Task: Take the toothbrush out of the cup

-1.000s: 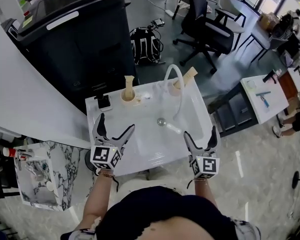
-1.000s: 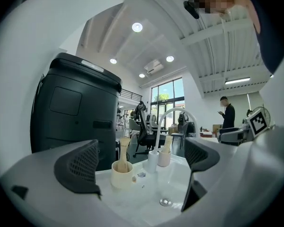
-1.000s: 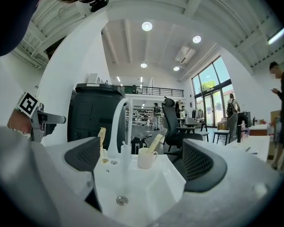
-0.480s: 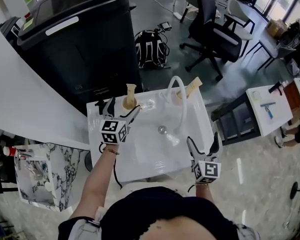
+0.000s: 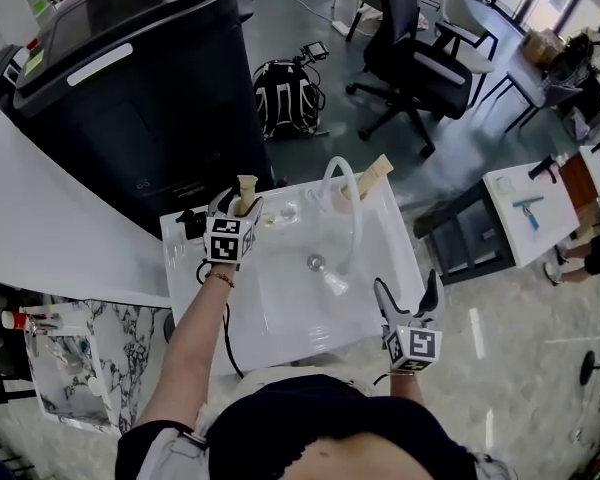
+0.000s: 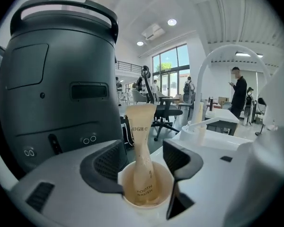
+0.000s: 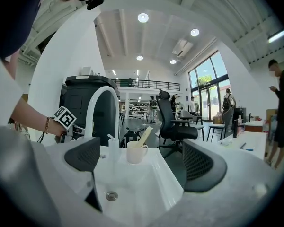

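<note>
A beige wrapped toothbrush (image 6: 143,145) stands upright in a cream cup (image 6: 146,197) at the back left corner of the white sink (image 5: 280,313). My left gripper (image 5: 238,204) (image 6: 142,162) reaches over that cup, one jaw on each side of the toothbrush. Its jaws are closing, and a small gap still shows on both sides. A second cup (image 7: 136,152) with a toothbrush (image 7: 145,136) stands at the back right by the white faucet (image 5: 342,196). My right gripper (image 5: 408,293) (image 7: 144,160) hangs open and empty over the sink's near right edge.
A tall black machine (image 5: 130,98) stands right behind the sink. A small black object (image 5: 190,222) lies on the rim left of the cup. A marble shelf (image 5: 60,368) is at the left, a side table (image 5: 530,203) at the right, an office chair (image 5: 420,53) beyond.
My left gripper moved from the sink's near edge to the back left cup, and its jaws narrowed around the toothbrush. The right gripper has hardly shifted.
</note>
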Tool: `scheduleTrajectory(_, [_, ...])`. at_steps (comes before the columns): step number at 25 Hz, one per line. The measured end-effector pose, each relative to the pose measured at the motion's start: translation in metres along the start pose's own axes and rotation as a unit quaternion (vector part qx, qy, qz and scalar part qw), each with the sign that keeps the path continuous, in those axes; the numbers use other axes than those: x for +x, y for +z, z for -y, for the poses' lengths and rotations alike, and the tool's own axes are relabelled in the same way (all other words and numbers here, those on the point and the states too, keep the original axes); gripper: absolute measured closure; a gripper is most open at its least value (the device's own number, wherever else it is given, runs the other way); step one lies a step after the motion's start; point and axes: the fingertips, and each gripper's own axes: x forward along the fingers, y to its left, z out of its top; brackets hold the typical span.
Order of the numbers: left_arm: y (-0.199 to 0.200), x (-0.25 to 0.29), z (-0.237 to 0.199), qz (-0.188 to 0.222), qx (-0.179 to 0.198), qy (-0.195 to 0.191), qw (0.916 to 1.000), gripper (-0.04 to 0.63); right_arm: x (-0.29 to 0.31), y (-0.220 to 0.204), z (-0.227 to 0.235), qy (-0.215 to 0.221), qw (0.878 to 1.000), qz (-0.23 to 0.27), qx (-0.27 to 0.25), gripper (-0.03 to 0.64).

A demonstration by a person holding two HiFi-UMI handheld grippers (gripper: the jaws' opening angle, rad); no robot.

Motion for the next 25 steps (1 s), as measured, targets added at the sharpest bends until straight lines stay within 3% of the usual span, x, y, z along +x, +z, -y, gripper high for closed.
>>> scheduleTrajectory(2, [-0.003, 0.003, -0.003, -0.002, -0.006, 0.001, 1.0000, 0.478, -0.002, -0.002, 0.005, -0.007, 1.000, -0.003, 0.000, 0.083])
scheduleTrajectory(3, [-0.003, 0.004, -0.005, -0.002, -0.008, 0.002, 1.0000, 0.519, -0.004, -0.003, 0.007, -0.011, 1.000, -0.004, 0.000, 0.083])
scheduleTrajectory(6, [-0.001, 0.004, -0.008, 0.002, -0.004, 0.002, 1.0000, 0.561, -0.008, -0.004, 0.013, -0.021, 1.000, -0.004, 0.001, 0.083])
scheduleTrajectory(10, [0.006, -0.002, -0.008, 0.013, 0.012, -0.001, 0.9999, 0.569, -0.006, -0.004, 0.011, -0.017, 1.000, -0.008, -0.002, 0.083])
scheduleTrajectory(14, [0.035, -0.024, -0.006, 0.060, -0.004, -0.003, 0.9982, 0.571, -0.004, -0.003, 0.006, -0.009, 1.000, -0.005, -0.003, 0.083])
scheduleTrajectory(20, [0.093, -0.076, -0.003, 0.155, -0.027, 0.000, 0.9876, 0.571, -0.001, 0.000, 0.000, 0.003, 1.000, -0.003, -0.006, 0.083])
scheduleTrajectory(25, [0.118, -0.115, 0.000, 0.199, -0.038, 0.002, 0.9793, 0.571, 0.003, 0.002, -0.004, 0.008, 1.000, 0.001, -0.008, 0.083])
